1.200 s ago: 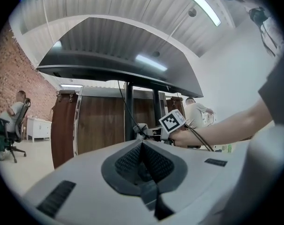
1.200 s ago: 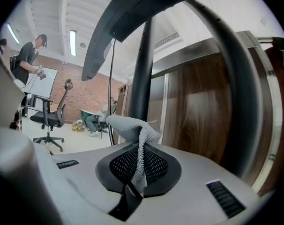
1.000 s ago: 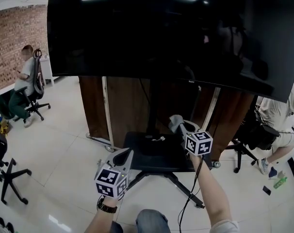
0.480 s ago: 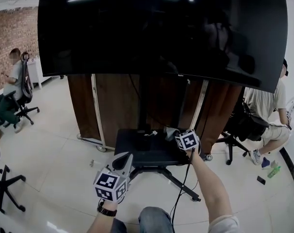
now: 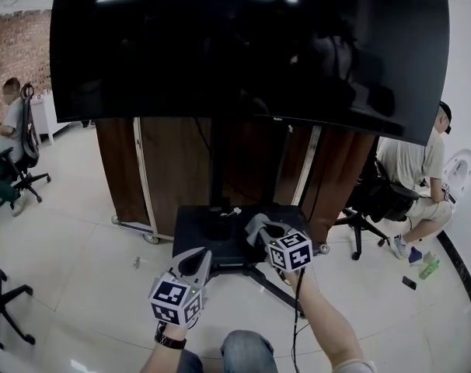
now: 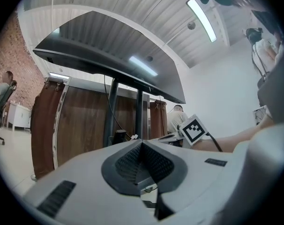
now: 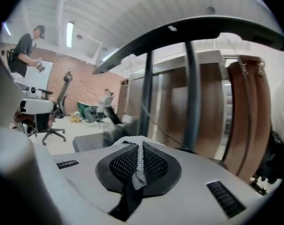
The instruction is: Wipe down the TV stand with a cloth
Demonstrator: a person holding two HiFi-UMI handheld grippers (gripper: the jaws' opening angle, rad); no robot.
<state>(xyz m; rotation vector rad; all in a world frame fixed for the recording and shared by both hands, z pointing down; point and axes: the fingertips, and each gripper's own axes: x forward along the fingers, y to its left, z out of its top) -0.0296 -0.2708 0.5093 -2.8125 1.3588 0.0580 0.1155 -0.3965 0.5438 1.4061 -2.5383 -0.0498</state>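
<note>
1. Nearest to me, my left gripper point(image 5: 194, 261) hangs low over the floor point(image 5: 88, 263), just short of the stand's near edge. Its fingers point(image 6: 128, 161) are pressed together with nothing between them, so it takes no part in the wiping.
2. A little farther and to the right, my right gripper point(image 5: 260, 231) is clenched on the cloth point(image 5: 253, 224). A thin pale fold of it shows pinched between the pads point(image 7: 118, 165).
3. The bunched grey cloth sits at the near right part of the black base of the TV stand point(image 5: 204, 235). I cannot tell whether it is pressed onto the surface or just above it.
4. I judge that the base is the part being wiped. Nothing on the dark surface shows which areas are already done, so I cannot say how much is finished.
5. The left and far parts of the base look like work left to do. Small pale items lie by the foot of the post point(image 5: 218, 169), which would also need wiping.
6. Beyond that, the TV point(image 5: 243, 45) fills the top of the head view, with a wooden partition point(image 5: 173, 169) behind the stand.
7. Seated people are at the far left and far right, well apart from my work.
</note>
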